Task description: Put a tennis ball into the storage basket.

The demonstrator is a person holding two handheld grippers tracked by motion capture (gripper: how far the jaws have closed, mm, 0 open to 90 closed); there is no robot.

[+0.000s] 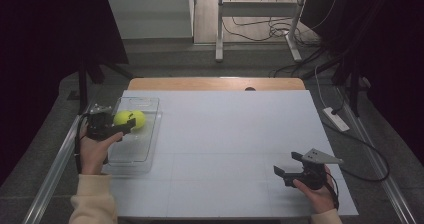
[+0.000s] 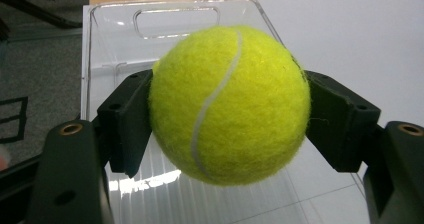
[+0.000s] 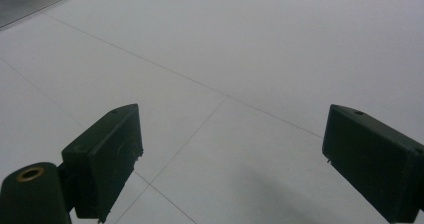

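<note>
The person is wearing cream sleeves [image 1: 95, 200]; each black gripper [image 1: 131, 124] is trailing a black cable [image 1: 76, 145] and showing brass-ringed screw holes.

The tennis ball [image 2: 230, 104] is bright yellow-green and fuzzy, crossed by one pale, whitish curved seam running from about 1 o'clock down to 7 o'clock on its face. The left gripper [image 1: 107, 125] clamped on it is matte black, with small brass-coloured rings at 8 and 4 o'clock in the left gripper view. The plastic bin [image 1: 131, 149] under the ball is clear and colourless, with white glints. The table [image 1: 230, 134] is pale grey-white, ruled by thin darker lines into large squares; its far edge is light wood. The right gripper [image 1: 290, 170] is black too, topped by a grey plate. The sleeves are cream.
</note>
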